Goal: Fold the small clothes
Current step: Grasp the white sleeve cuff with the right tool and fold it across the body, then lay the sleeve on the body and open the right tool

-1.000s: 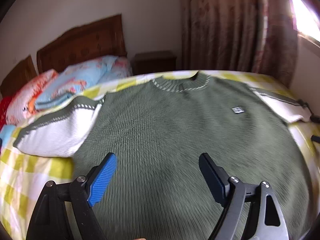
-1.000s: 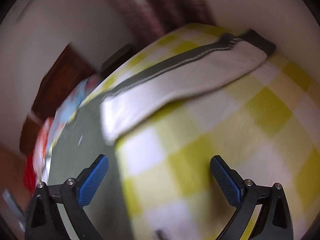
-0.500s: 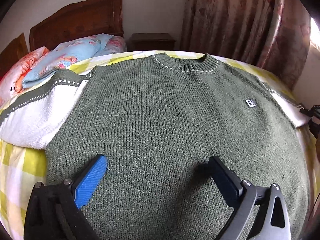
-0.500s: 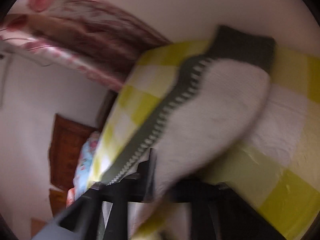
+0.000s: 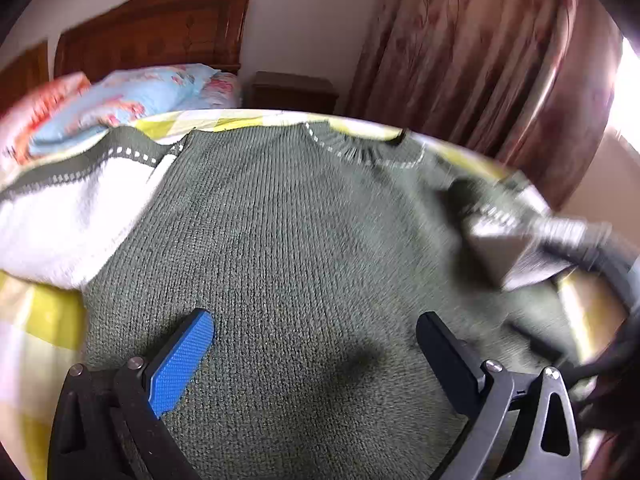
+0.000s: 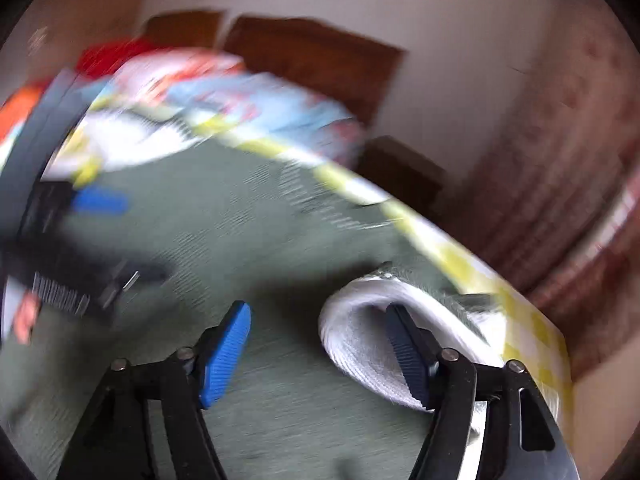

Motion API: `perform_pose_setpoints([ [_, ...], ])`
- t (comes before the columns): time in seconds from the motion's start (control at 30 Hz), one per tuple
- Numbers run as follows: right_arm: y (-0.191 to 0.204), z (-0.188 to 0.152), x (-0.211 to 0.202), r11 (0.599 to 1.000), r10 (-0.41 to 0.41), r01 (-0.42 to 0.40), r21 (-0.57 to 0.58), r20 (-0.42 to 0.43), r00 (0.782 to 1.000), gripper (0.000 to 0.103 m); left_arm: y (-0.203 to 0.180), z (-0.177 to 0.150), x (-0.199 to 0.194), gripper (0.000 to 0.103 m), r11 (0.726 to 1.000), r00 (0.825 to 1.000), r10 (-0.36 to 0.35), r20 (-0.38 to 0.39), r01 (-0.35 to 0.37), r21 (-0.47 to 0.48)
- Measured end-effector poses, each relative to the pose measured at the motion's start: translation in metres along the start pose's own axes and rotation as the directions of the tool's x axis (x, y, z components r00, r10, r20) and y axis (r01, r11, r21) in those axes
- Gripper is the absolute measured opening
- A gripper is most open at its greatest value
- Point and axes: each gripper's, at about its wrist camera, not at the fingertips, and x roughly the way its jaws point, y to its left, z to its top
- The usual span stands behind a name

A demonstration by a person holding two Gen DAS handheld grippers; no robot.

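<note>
Blue-padded fingers [image 5: 182, 354] of the left gripper [image 5: 316, 344] stand wide apart low over the green sweater [image 5: 304, 240], with only knit fabric showing between them and nothing held. The sweater lies flat, front up, on the bed [image 5: 48, 320], whose yellow-and-white checked cover shows at the left edge.

Seen from the right wrist camera, the right gripper [image 6: 320, 344] is also spread apart. Its dark right-hand finger [image 6: 406, 346] sits inside the curled fold of the white sleeve [image 6: 360, 344], which is rolled over onto the green body of the sweater [image 6: 248, 240]; the blue left-hand finger [image 6: 224, 356] is over bare green knit, apart from the sleeve. The picture is too blurred to tell whether the sleeve touches the finger.

Farther up in the left wrist view, the other white sleeve [image 5: 60, 216], edged with a green band and white stitching, lies stretched out to the left on the bed. On the right, the right gripper appears as a blurred grey and black shape [image 5: 520, 248] above the sweater's shoulder. The ribbed collar [image 5: 360, 148] lies at the far edge of the bed.

Beyond that are floral pillows [image 5: 120, 100], a dark wooden headboard [image 5: 152, 28], a small nightstand [image 5: 292, 92] and a patterned reddish curtain [image 5: 480, 60].
</note>
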Motion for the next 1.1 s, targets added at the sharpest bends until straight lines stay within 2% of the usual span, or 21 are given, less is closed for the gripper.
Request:
perform_pose_setpoints([
  [0.1,0.007,-0.022,0.005,0.997,-0.07,0.069,-0.018,-0.057,0.996,0.103,0.018,-0.001,-0.008,0.102,0.991,0.993,-0.108,0.038,0.111,-0.08],
  [0.13,0.005,-0.03,0.002,0.997,-0.074,0.074,-0.012,-0.031,0.997,0.103,0.021,0.0,-0.01,0.102,0.987,0.991,-0.127,0.048,0.131,-0.097],
  [0.2,0.0,-0.036,0.001,0.995,-0.092,0.092,0.027,-0.016,0.996,0.103,0.019,0.003,-0.011,0.089,0.989,0.995,-0.092,0.035,0.096,-0.111],
  [0.23,-0.004,-0.037,0.001,0.994,-0.101,0.102,0.043,-0.021,0.995,0.103,0.015,0.007,-0.012,0.069,0.99,0.996,-0.087,0.022,0.089,-0.114],
  [0.27,-0.004,-0.038,0.001,0.992,-0.117,0.119,0.047,-0.029,0.993,0.103,0.008,0.015,-0.012,0.061,0.986,0.993,-0.118,0.007,0.118,-0.113],
  [0.33,-0.001,-0.034,0.003,0.987,-0.162,0.163,0.017,-0.023,0.986,0.103,-0.02,0.037,-0.014,0.061,0.98,0.981,-0.193,-0.005,0.192,-0.052],
  [0.4,0.018,-0.035,-0.003,0.967,-0.249,0.249,-0.053,0.004,0.968,0.103,-0.068,0.063,-0.023,0.065,0.966,0.974,-0.227,-0.024,0.228,0.123],
  [0.43,0.031,-0.034,-0.006,0.941,-0.317,0.317,-0.114,0.023,0.948,0.103,-0.093,0.073,-0.023,0.069,0.946,0.969,-0.239,-0.065,0.248,0.209],
  [0.5,0.044,-0.029,-0.011,0.904,-0.384,0.383,-0.191,0.031,0.923,0.103,-0.136,0.085,-0.022,0.072,0.894,0.953,-0.266,-0.144,0.3,0.334],
  [0.57,0.054,-0.028,-0.021,0.881,-0.391,0.383,-0.276,0.031,0.92,0.103,-0.171,0.082,-0.022,0.074,0.831,0.953,-0.248,-0.176,0.303,0.466],
  [0.6,0.055,-0.029,-0.031,0.877,-0.385,0.375,-0.299,0.03,0.923,0.103,-0.186,0.076,-0.02,0.074,0.795,0.959,-0.222,-0.174,0.281,0.538],
  [0.63,0.055,-0.03,-0.039,0.891,-0.357,0.348,-0.293,0.024,0.934,0.103,-0.195,0.068,-0.017,0.074,0.76,0.967,-0.193,-0.169,0.256,0.598],
  [0.7,0.052,-0.047,-0.068,0.932,-0.266,0.264,-0.246,0.027,0.964,0.103,-0.206,0.041,-0.009,0.075,0.676,0.983,-0.111,-0.143,0.18,0.715],
  [0.73,0.046,-0.058,-0.082,0.947,-0.245,0.248,-0.203,0.038,0.969,0.103,-0.207,0.028,-0.002,0.075,0.646,0.99,-0.075,-0.121,0.141,0.75],
  [0.77,0.038,-0.069,-0.092,0.96,-0.233,0.236,-0.151,0.036,0.972,0.103,-0.206,0.021,0.002,0.075,0.633,0.992,-0.057,-0.11,0.121,0.765],
  [0.87,0.003,-0.091,-0.101,0.979,-0.203,0.202,0.037,0.018,0.979,0.103,-0.212,0.001,0.021,0.075,0.557,0.998,0.011,-0.057,0.041,0.83],
  [0.97,-0.028,-0.099,-0.098,0.962,-0.175,0.172,0.21,-0.003,0.985,0.103,-0.226,0.0,0.032,0.074,0.53,0.999,0.006,-0.04,0.03,0.847],
  [1.0,-0.036,-0.1,-0.097,0.954,-0.156,0.149,0.261,0.006,0.988,0.103,-0.231,0.002,0.036,0.07,0.528,0.999,-0.002,-0.038,0.033,0.848],
  [1.03,-0.041,-0.099,-0.097,0.948,-0.146,0.137,0.287,0.009,0.989,0.103,-0.235,0.004,0.038,0.047,0.529,0.999,-0.02,-0.041,0.045,0.848],
  [1.07,-0.042,-0.099,-0.095,0.945,-0.143,0.133,0.298,0.012,0.99,0.103,-0.237,0.008,0.04,0.013,0.54,0.998,-0.038,-0.058,0.069,0.839],
  [1.1,-0.039,-0.098,-0.094,0.946,-0.149,0.139,0.292,0.013,0.989,0.103,-0.235,0.015,0.041,0.01,0.579,0.995,-0.057,-0.082,0.1,0.809],
])
